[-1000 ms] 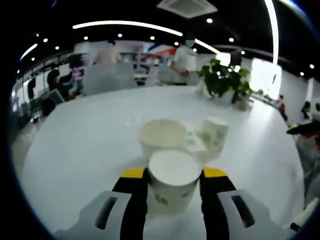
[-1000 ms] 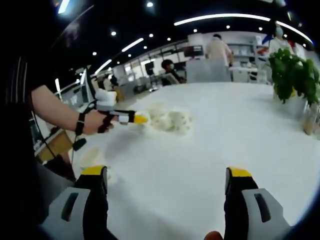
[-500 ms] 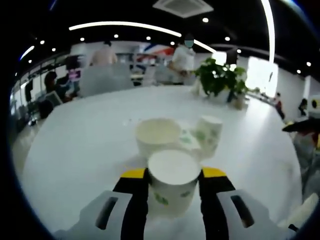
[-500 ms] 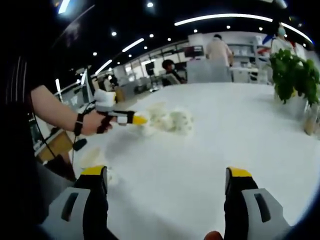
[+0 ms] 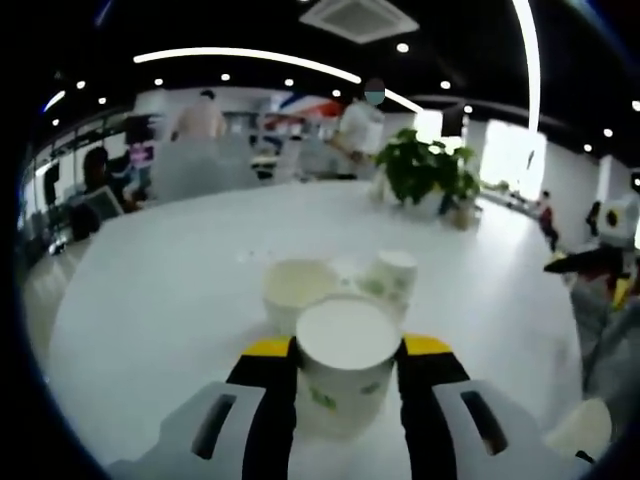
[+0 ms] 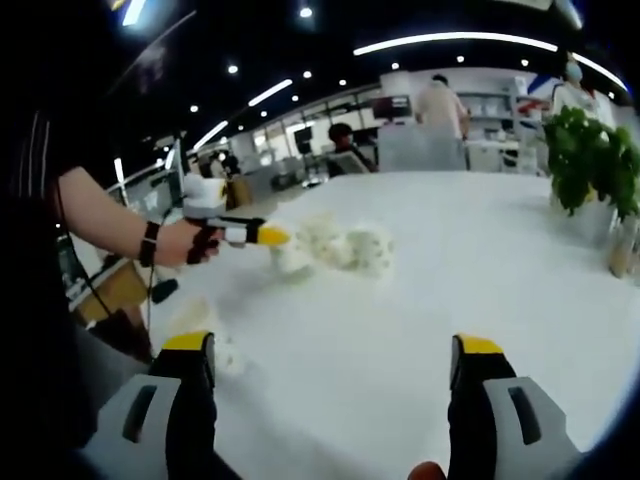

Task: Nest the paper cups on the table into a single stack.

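While my left gripper (image 5: 347, 350) clamps a white cup (image 5: 346, 370) with green print, two more cups (image 5: 335, 290) stand just beyond it on the white table (image 5: 160, 300). My right gripper (image 6: 332, 375) hangs open over bare tabletop. A plant (image 5: 425, 172) sits at the far edge.

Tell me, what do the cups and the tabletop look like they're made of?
The cup in the left tool looks like matte white paper with a green print; so do the open cup and upside-down cup behind. The table seems a smooth white laminate with faint sheen, though blur leaves that open.
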The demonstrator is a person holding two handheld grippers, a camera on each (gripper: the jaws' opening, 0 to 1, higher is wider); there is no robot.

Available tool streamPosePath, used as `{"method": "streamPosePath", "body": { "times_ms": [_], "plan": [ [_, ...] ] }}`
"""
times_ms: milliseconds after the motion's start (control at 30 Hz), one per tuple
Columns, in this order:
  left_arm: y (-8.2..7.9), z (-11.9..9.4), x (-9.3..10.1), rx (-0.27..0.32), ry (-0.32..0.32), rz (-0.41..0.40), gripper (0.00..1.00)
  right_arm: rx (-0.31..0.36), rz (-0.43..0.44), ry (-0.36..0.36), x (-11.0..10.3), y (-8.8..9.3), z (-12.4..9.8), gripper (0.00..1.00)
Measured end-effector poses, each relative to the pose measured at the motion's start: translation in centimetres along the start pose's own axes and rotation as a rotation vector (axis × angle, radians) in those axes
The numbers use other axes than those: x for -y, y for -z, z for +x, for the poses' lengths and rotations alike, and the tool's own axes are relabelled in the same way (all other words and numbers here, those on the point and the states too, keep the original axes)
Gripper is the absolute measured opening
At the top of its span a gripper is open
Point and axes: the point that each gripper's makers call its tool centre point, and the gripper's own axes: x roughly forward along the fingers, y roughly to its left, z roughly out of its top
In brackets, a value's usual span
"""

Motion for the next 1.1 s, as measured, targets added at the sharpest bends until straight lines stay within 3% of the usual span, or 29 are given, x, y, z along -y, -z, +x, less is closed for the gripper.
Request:
{"method": "streamPosePath", "body": {
  "times_ms": [400, 767, 1100],
  "plan": [
    [-2.3, -2.6, 2.0, 0.025, 0.06, 0.041, 0.37, 0.037, -0.025, -0.013, -1.7, -1.4, -0.4, 0.96],
    [-5.2, -5.0, 4.2, 0.069, 0.134, 0.09, 0.37, 0.043, -0.04, -0.009, -2.2, -1.3, -1.1, 0.96],
    [-7.6, -7.1, 5.7, 0.115, 0.201, 0.051, 0.36, 0.06, -0.038, -0.011, -2.6, -2.1, -0.6, 0.96]
  ]
}}
